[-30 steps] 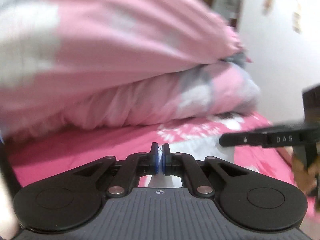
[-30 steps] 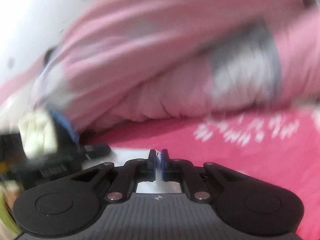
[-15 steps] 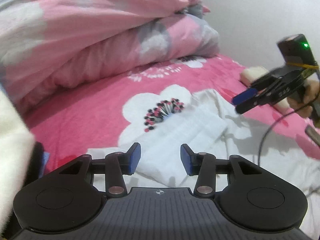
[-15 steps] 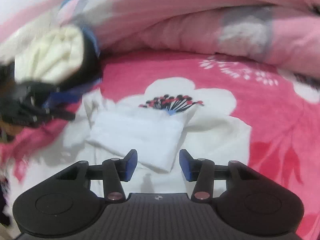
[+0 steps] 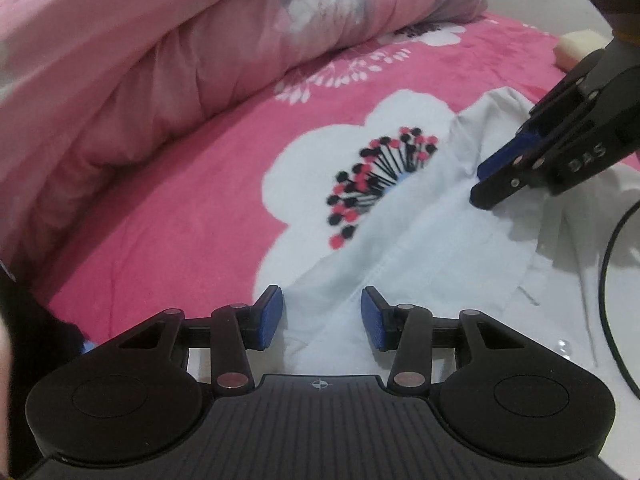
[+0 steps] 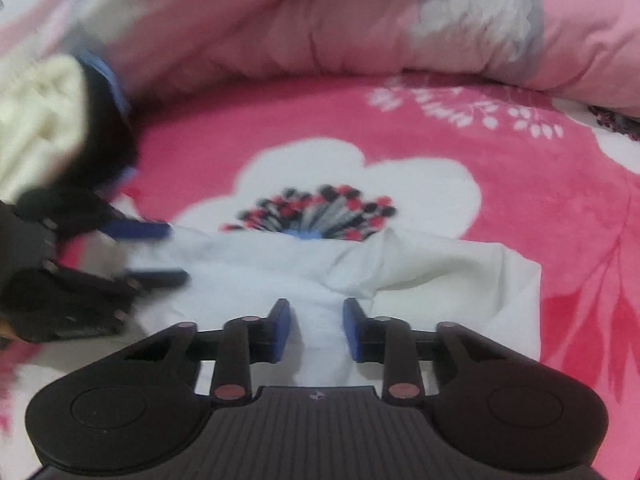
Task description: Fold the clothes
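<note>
Clearly limp and light, the white garment (image 5: pixel 440 248) is lying between both unclenched claws, left gripper (image 5: pixel 322 318) and right gripper (image 6: pixel 317 330), whose jaws have just been narrowing; its near folded edge is offering the best hold.

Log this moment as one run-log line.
task: fold clothes | left gripper: open over white garment | right gripper: jaws just closing, straddling a raised fold, not clamped | surface: pink floral blanket

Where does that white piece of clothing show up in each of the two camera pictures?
Left wrist view: white garment at lower right, running between the jaws.
Right wrist view: white garment at lower centre, between the jaws.
Shared landmark: the white flower print just beyond it.
</note>
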The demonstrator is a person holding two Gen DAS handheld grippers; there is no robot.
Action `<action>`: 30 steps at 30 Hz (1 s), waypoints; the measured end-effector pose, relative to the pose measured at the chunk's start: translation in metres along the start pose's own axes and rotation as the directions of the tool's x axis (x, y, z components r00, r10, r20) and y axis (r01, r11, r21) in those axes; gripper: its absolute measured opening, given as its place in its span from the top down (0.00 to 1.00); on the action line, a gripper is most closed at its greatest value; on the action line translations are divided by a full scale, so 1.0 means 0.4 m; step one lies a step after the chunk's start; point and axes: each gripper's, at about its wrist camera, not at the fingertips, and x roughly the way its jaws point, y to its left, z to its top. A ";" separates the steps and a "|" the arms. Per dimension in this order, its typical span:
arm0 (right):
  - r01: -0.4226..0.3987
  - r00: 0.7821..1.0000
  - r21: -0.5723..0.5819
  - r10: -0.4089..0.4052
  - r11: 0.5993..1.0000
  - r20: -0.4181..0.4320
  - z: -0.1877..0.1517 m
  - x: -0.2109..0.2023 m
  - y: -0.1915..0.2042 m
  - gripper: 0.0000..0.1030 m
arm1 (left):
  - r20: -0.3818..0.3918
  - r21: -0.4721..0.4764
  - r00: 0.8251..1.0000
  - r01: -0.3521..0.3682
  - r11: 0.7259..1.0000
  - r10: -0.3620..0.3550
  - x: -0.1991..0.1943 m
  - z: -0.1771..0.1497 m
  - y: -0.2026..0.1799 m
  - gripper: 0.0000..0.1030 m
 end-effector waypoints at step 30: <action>-0.056 0.996 0.209 0.039 0.976 0.084 -0.042 -0.252 -0.007 0.75 | 0.030 0.065 1.000 0.005 0.998 -0.007 -0.318 -0.003 -0.005 0.54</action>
